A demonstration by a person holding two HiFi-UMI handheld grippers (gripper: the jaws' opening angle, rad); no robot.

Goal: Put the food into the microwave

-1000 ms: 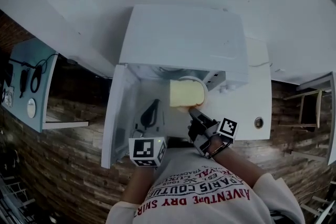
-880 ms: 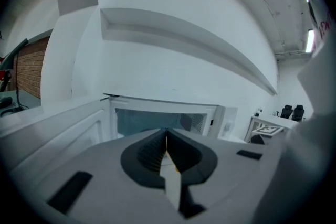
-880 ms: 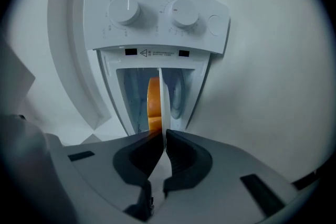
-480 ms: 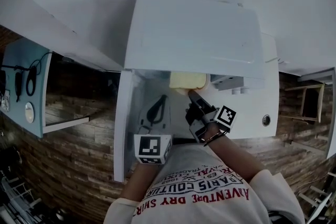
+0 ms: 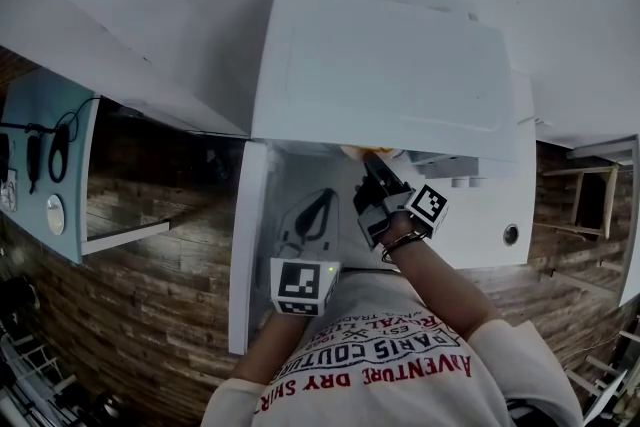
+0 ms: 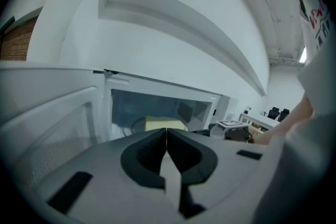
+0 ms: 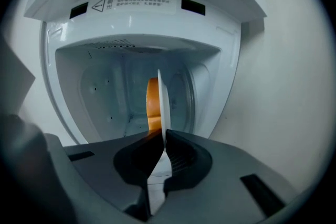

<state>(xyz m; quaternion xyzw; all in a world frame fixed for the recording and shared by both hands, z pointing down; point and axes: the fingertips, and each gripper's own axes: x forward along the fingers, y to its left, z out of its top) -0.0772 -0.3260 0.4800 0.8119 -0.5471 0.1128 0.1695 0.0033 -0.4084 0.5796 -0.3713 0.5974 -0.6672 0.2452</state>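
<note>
Microwave (image 5: 380, 65): open, door (image 5: 250, 245) swung to the left. Plate (image 7: 163, 107): rim clenched in the right gripper (image 7: 160, 136), partly inside the cavity. Food (image 6: 164, 123): pale slice on that plate, just past the opening. Left gripper (image 6: 166, 131): closed, empty, near the door. Risks: the thin rim grip may let the plate tip and the food slide; the plate edge may clip the cavity wall.

The person wears a white shirt (image 5: 390, 385), at 6 o'clock in the head view, with red and dark lettering printed in arcs across the chest. A dark wristband (image 5: 400, 243) circles the right wrist. The left gripper (image 6: 166, 134) and right gripper (image 7: 160, 136) have grey shells and black jaws. Each carries a white cube with black square markers: the left cube (image 5: 303, 287) and, at its 2 o'clock, the right cube (image 5: 428, 207).
</note>
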